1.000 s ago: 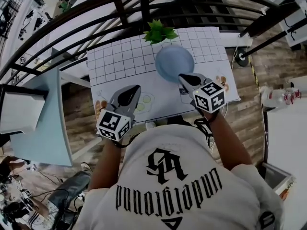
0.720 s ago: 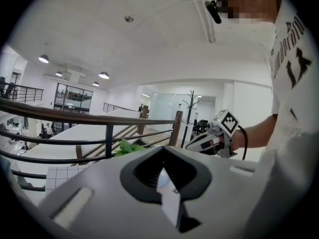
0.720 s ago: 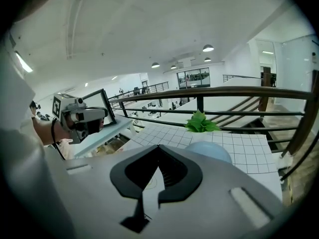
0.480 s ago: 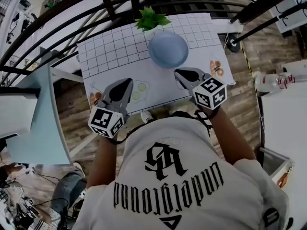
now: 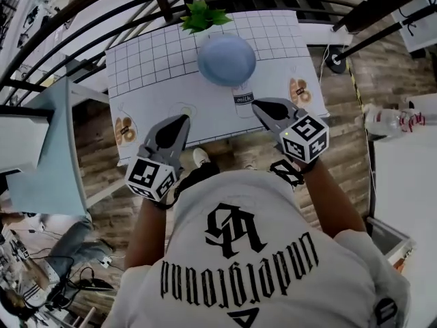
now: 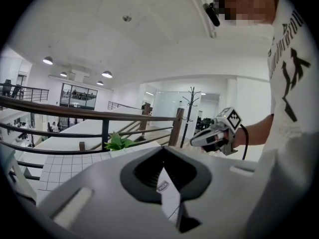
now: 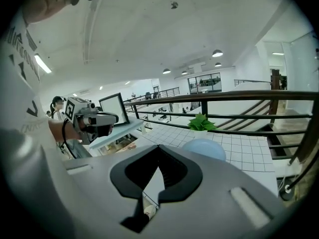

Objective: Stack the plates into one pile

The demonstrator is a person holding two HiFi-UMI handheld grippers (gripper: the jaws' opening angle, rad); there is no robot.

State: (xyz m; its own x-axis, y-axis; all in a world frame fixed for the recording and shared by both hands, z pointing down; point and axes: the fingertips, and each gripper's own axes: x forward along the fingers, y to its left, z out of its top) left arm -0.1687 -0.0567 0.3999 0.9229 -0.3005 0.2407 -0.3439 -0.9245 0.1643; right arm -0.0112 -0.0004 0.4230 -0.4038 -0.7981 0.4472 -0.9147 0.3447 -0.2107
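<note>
Blue plate (image 5: 227, 59): round, smooth, matte pale blue; shows as a low dome in the right gripper view (image 7: 203, 148). Cannot tell how many are stacked.

It sits on the far half of the table (image 5: 150, 94). Table cover is white, with a thin dark grid on the far part and printed food pictures on the near part.

Leafy green plant (image 5: 200, 17) just behind the plate.

Left gripper (image 5: 181, 120): grey shell, dark inner pads, jaws together, nothing between them.

Right gripper (image 5: 257, 104): same build, jaws closed, empty.

Both are at the table's near edge. The plate lies ahead and between them, nearer the right, touching neither.
</note>
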